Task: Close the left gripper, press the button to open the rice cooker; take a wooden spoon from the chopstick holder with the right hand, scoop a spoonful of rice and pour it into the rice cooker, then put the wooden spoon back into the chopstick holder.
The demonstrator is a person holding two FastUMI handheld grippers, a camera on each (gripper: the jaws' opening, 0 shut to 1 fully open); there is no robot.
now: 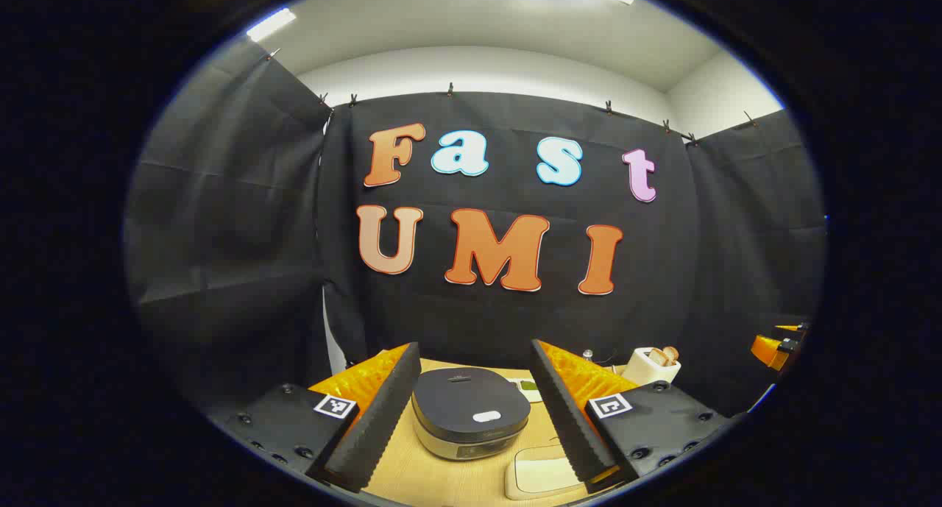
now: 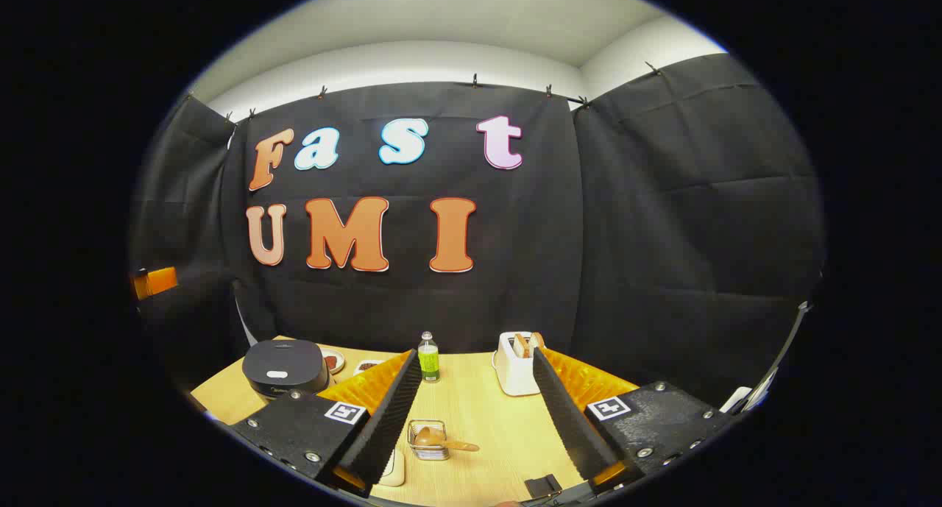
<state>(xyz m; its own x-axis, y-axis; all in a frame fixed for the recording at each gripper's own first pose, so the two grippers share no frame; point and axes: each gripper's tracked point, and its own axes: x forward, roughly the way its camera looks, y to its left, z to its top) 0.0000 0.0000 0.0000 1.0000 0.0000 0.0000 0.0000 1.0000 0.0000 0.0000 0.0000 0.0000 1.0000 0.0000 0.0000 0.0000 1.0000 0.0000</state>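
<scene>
Cooker sits on the table, lid down, dead ahead of the left gripper and framed between its fingers. Pale oval button on the front edge of the lid; that's the press point. Likely a spring latch, so a firm push straight down with closed tips should do; the body looks heavy enough not to slide.

Left gripper: jaws wide apart, holding nothing, clear of the cooker. Needs closing before the press.

Right gripper: also wide open, empty, hovering above the table. Between its fingers sits the wire holder with the spoon lying tilted in it, bowl inside, handle poking out to the side. Spoon is light, stiff wood, a bit slick; take it on the handle, well back from the bowl. The holder looks light and may shift when the spoon comes out.

Further out in the right gripper view: bottle, toaster, small dishes beside the cooker. Rice container: can't tell which.

Nothing started yet, judging by the shut lid.
</scene>
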